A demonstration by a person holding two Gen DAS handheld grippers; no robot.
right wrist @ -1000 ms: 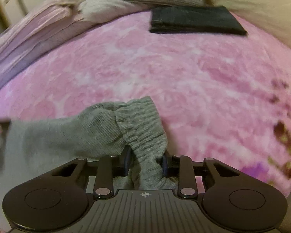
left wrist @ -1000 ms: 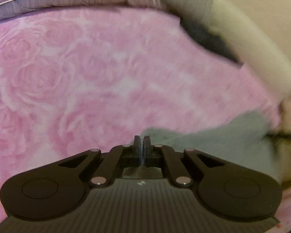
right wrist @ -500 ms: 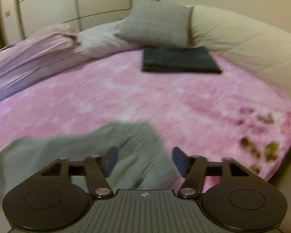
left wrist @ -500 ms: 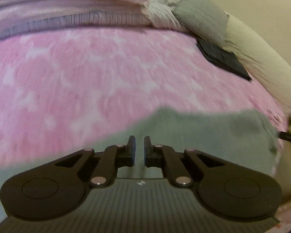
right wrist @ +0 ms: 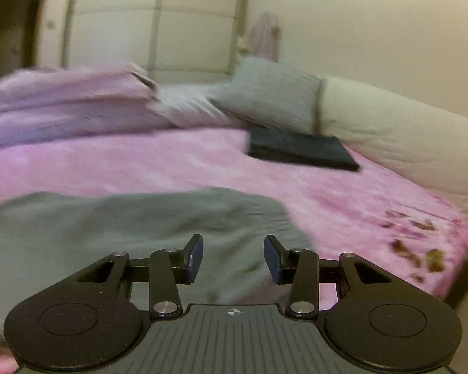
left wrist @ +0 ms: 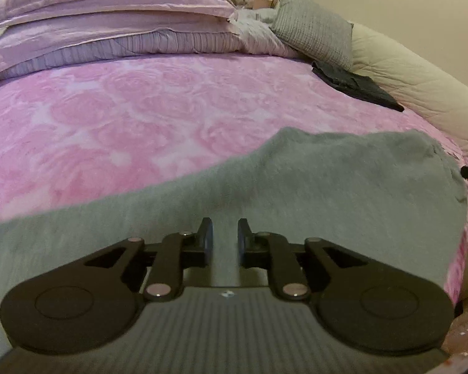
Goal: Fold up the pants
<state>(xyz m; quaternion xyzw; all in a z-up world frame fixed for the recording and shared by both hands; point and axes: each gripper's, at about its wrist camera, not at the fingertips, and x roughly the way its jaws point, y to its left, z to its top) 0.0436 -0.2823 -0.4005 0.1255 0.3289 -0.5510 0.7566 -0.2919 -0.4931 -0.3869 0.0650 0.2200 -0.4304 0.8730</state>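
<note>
Grey pants [left wrist: 312, 180] lie spread flat across the near edge of a pink rose-patterned blanket [left wrist: 124, 115]. In the left wrist view my left gripper [left wrist: 224, 237] hovers over the grey fabric, its jaws parted by a small gap with nothing between them. The right wrist view shows the same grey pants [right wrist: 134, 227] below my right gripper [right wrist: 233, 257], which stands wide open and empty above the cloth. The right wrist view is blurred by motion.
A folded dark garment [left wrist: 355, 85] [right wrist: 299, 151] lies at the far right of the bed. Behind it lean a grey cushion [left wrist: 315, 34] and a cream bolster [left wrist: 415, 81]. Stacked lilac pillows [left wrist: 109, 21] fill the back left. Wardrobe doors [right wrist: 159, 25] stand behind the bed.
My right gripper let go of the bunched grey waistband and lifted away. The left gripper went from shut to slightly open. Both tilted up, and the pants now lie flat.
</note>
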